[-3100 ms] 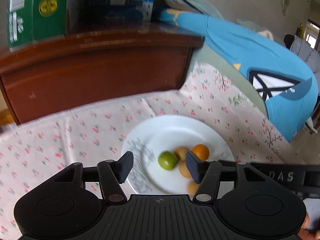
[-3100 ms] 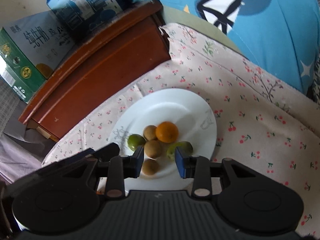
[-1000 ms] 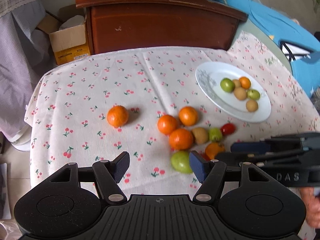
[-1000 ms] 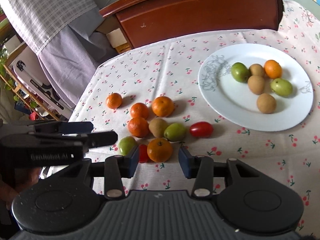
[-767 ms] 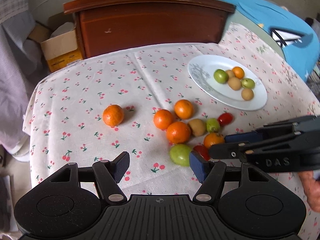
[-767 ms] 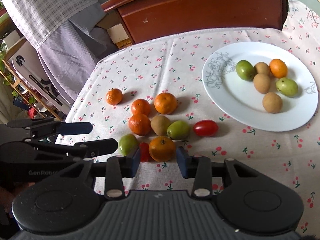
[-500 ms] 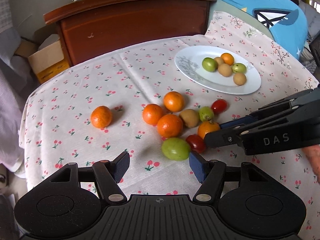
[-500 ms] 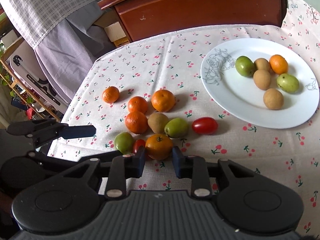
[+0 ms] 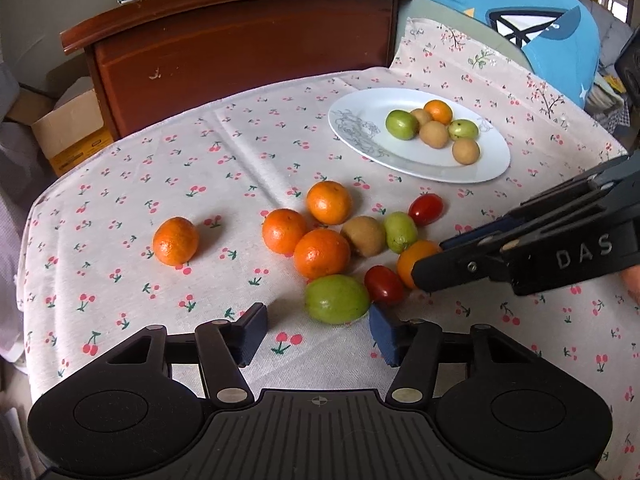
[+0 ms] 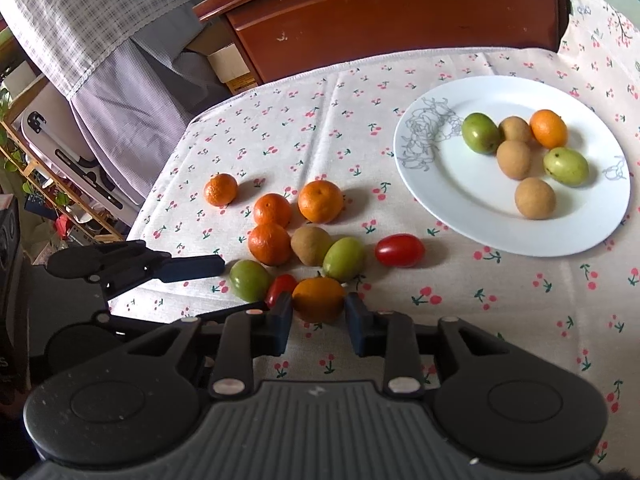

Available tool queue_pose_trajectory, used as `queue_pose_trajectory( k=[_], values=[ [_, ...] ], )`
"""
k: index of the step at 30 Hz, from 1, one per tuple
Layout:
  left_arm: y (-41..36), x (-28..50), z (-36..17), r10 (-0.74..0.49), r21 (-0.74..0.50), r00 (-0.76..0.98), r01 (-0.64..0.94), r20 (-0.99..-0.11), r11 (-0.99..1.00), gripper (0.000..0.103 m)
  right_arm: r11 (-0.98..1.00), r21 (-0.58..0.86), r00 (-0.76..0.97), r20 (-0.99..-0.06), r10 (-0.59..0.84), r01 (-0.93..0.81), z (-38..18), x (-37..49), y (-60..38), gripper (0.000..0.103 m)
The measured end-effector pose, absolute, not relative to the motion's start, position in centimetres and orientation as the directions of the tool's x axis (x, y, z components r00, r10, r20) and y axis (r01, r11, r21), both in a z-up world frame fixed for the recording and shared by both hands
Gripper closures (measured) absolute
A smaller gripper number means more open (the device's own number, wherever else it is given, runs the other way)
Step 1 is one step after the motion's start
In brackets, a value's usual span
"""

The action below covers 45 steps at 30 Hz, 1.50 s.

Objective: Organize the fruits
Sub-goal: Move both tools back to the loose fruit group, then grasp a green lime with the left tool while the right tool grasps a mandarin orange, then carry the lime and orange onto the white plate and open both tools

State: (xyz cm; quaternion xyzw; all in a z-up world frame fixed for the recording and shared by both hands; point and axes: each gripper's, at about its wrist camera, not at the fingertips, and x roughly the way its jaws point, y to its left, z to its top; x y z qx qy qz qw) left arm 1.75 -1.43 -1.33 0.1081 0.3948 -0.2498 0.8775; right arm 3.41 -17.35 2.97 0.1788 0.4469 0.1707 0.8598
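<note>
On the cherry-print cloth lie several loose fruits; a white plate (image 9: 420,156) at the back right holds several more. My left gripper (image 9: 318,330) sits just short of a green fruit (image 9: 336,298); its jaws are closing, the pads apart from it. My right gripper (image 10: 319,320) has a small orange (image 10: 318,298) between its pads, which touch both sides while the jaws are opening slightly. A red cherry tomato (image 10: 280,286) lies against that orange on its left. In the left wrist view the right gripper (image 9: 430,260) reaches in from the right.
Three oranges, a kiwi (image 9: 363,236), another green fruit (image 9: 400,232) and a second tomato (image 9: 426,209) cluster behind; one orange (image 9: 176,241) lies apart at left. A wooden cabinet (image 9: 240,40) stands behind the table, a cardboard box (image 9: 64,132) and checked cloth (image 10: 80,20) at left.
Both grippers left the plate for the loose fruit. In the last second the left sank and rolled, its jaws narrowing by the green fruit; the right closed around the small orange.
</note>
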Motion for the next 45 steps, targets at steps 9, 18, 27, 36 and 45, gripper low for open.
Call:
queue_pose_trajectory(
  k=[9,18,27,36,45],
  values=[
    [-1.5,2.0,-1.5,-0.391,-0.032,0.561,0.543,-0.73,0.839,0.06,0.879,0.462,0.543,-0.711,0.446,-0.117,2.5,3.6,-17.3,0.071],
    [-1.2,2.0,-1.1,-0.395,-0.066,0.554,0.519,-0.733,0.852,0.07,0.879,0.46,0.543,-0.71,0.448,-0.125,2.5,3.5,-17.4,0.074],
    [-0.9,1.4,0.0,-0.394,-0.081,0.561,0.501,-0.728,0.862,0.07,0.875,0.463,0.553,-0.697,0.456,-0.139,3.0,3.1,-17.6,0.074],
    [-0.9,1.4,1.2,-0.394,-0.089,0.582,0.481,-0.711,0.872,0.07,0.865,0.479,0.574,-0.67,0.47,-0.15,4.1,2.5,-18.2,0.074],
    [-1.3,2.3,3.3,-0.425,-0.145,0.613,0.453,-0.666,0.88,0.07,0.859,0.5,0.639,-0.627,0.446,-0.109,5.8,2.7,-20.1,0.074]
  ],
)
